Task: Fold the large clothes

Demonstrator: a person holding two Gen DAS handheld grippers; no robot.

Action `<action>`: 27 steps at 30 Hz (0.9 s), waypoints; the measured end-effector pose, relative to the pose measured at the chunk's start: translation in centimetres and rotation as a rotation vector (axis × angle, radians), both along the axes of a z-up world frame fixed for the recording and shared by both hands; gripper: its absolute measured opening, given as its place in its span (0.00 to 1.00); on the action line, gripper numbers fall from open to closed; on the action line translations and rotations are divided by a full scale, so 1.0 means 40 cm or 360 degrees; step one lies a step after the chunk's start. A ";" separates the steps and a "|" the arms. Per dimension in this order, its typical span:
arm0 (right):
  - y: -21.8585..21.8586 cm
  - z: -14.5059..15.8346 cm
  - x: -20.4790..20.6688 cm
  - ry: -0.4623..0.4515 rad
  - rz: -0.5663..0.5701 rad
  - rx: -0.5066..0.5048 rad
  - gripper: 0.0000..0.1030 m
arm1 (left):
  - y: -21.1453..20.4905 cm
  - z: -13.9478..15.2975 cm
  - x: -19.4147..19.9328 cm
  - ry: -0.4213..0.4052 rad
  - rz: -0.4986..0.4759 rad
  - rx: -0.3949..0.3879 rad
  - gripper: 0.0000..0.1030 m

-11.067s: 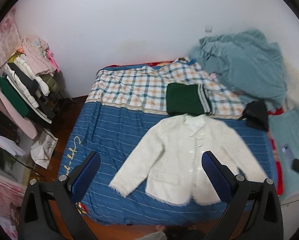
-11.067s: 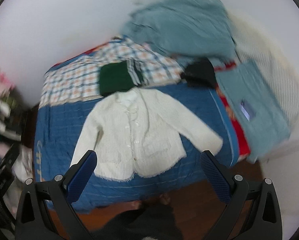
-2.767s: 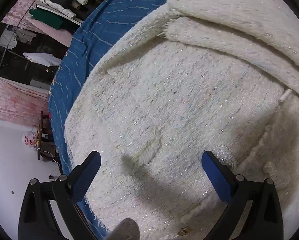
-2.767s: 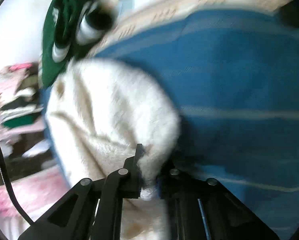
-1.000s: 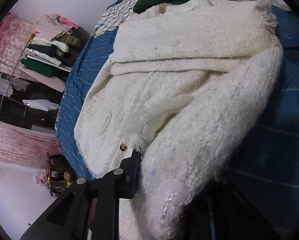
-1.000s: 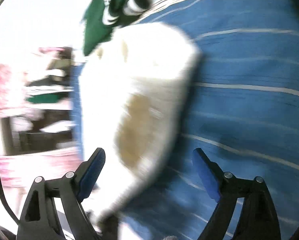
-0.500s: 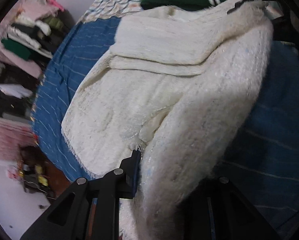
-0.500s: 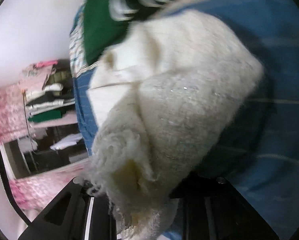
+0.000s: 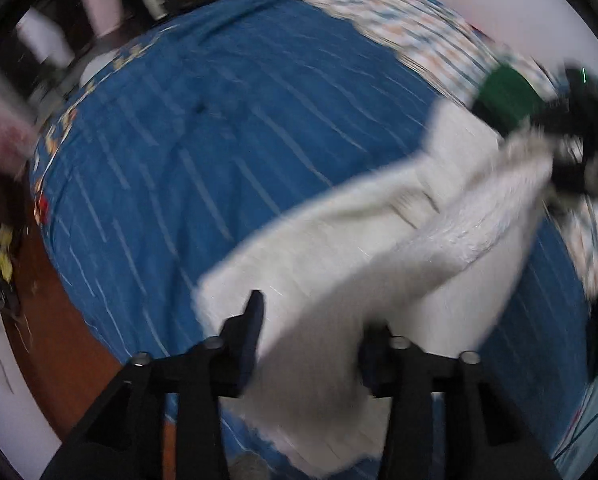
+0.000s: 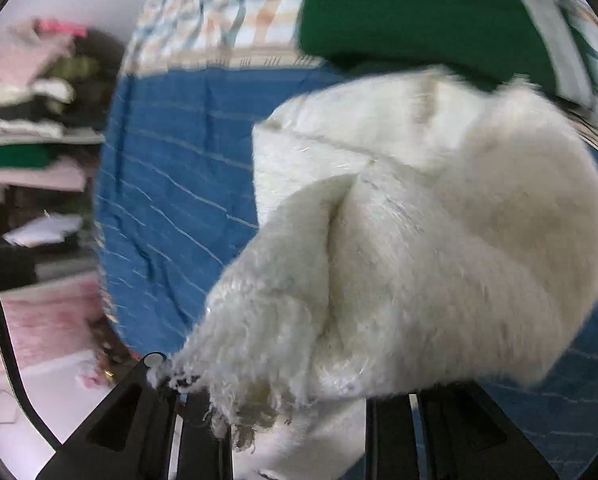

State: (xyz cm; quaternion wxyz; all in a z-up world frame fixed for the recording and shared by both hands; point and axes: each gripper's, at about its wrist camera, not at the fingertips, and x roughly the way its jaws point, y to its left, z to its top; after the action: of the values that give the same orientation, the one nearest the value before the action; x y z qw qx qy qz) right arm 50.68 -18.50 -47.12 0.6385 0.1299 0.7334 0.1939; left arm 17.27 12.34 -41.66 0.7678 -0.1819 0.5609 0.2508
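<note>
Mid-fold: both the left gripper [image 9: 311, 340] and right gripper [image 10: 295, 404] pinch the white jacket [image 10: 439, 240] (partly doubled over), final folds and flattening on the blue bedspread [image 9: 219, 140] remaining.

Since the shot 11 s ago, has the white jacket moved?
Yes. The white jacket no longer lies flat below the green garment; both the left gripper and right gripper hold it bunched above the blue bedspread.

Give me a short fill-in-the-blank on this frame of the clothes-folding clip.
1. Both grippers are shut on the fuzzy ____ jacket.
2. The jacket hangs over a ____ striped bedspread.
3. Beyond the jacket lies a folded ____ garment.
4. The left gripper holds the jacket's ____ end, by its view.

Missing: white; blue; green; near
</note>
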 end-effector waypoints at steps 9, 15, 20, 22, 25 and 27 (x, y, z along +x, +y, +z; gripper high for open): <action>0.190 -0.261 0.077 0.0115 -0.0013 0.0030 0.68 | 0.165 -0.065 -0.168 0.0083 0.0366 -0.0058 0.51; 0.015 -0.169 0.051 0.0025 -0.0175 0.0355 0.68 | 0.124 -0.105 -0.185 0.0085 0.0410 -0.0139 0.59; -0.224 -0.147 0.042 -0.0191 -0.0209 0.0099 0.68 | 0.085 -0.159 -0.077 -0.0003 0.0325 -0.0120 0.86; -0.319 -0.217 0.054 -0.0154 -0.0212 0.0013 0.68 | 0.090 -0.233 -0.034 0.0106 0.0293 -0.0090 0.87; -0.401 -0.338 0.084 -0.0051 -0.0242 0.0126 0.68 | 0.113 -0.318 -0.007 0.0196 0.0288 -0.0181 1.00; -0.428 -0.428 0.110 0.0033 -0.0274 0.0319 0.68 | 0.136 -0.330 -0.014 0.0161 0.0321 -0.0245 1.00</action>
State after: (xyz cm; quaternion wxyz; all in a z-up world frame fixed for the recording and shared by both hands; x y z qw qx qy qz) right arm 55.07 -35.61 -64.25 0.6290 0.2575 0.7029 0.2095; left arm 16.72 17.78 -54.87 0.6932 -0.2829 0.5952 0.2918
